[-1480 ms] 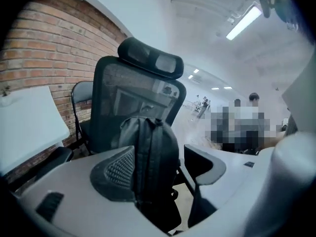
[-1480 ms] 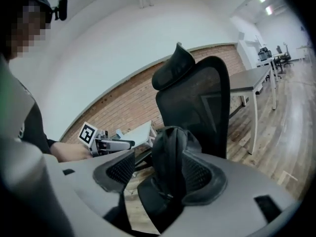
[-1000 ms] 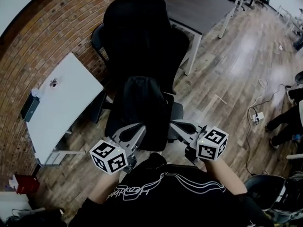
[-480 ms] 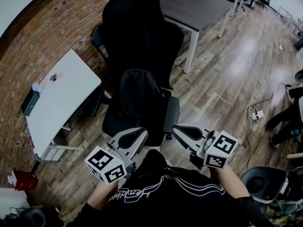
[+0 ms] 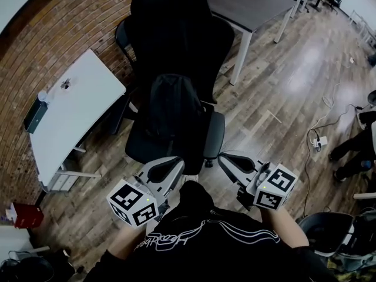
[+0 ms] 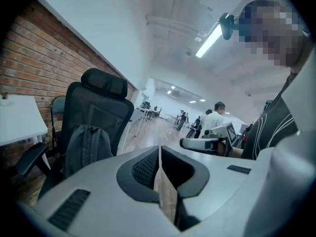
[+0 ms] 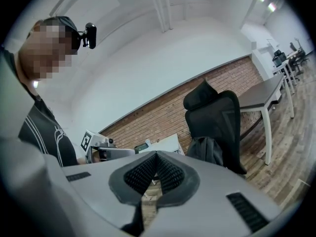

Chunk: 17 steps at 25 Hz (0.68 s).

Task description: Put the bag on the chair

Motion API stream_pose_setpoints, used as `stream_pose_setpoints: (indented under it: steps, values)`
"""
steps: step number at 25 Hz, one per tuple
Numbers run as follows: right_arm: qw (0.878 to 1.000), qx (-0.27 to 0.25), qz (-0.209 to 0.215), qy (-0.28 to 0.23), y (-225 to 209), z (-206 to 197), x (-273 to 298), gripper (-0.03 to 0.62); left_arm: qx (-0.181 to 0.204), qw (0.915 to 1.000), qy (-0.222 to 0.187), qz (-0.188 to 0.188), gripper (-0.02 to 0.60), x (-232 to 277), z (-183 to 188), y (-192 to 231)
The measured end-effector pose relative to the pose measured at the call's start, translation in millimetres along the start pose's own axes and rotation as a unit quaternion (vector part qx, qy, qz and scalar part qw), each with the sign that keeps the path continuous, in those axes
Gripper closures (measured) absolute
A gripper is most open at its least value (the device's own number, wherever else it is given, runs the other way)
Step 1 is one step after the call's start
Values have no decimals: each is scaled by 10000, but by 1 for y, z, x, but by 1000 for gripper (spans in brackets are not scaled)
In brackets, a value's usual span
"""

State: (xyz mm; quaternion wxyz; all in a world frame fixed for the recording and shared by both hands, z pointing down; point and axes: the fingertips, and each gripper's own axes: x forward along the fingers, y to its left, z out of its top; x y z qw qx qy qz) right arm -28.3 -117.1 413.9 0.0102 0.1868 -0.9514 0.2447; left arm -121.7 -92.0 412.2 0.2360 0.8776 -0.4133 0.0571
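Note:
A dark backpack (image 5: 174,113) stands upright on the seat of the black office chair (image 5: 176,34), leaning against its backrest. The bag (image 6: 88,149) shows grey in the left gripper view and the bag (image 7: 206,151) shows again in the right gripper view. My left gripper (image 5: 166,170) is shut and empty, held close to my body, short of the seat's front edge. My right gripper (image 5: 235,162) is also shut with nothing in it, beside the seat's right front corner. Neither gripper touches the bag.
A white desk (image 5: 70,116) stands left of the chair against the brick wall (image 5: 53,40). A dark table (image 5: 249,4) stands behind and to the right. Cables and a power strip (image 5: 320,141) lie on the wood floor at right. People stand in the far room (image 6: 217,120).
Both grippers have drawn back from the chair toward my body. The bag stays on the seat, free of the grippers.

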Motion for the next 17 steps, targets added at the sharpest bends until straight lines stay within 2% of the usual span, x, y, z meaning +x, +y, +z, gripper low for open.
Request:
stream_pose_setpoints:
  steps: [7, 17]
  values:
    - [9999, 92, -122, -33, -5, -7, -1, 599, 46, 9998, 158, 104, 540, 1, -11, 7]
    - [9997, 168, -198, 35, -15, -15, 6, 599, 117, 9997, 173, 91, 540, 8, -10, 14]
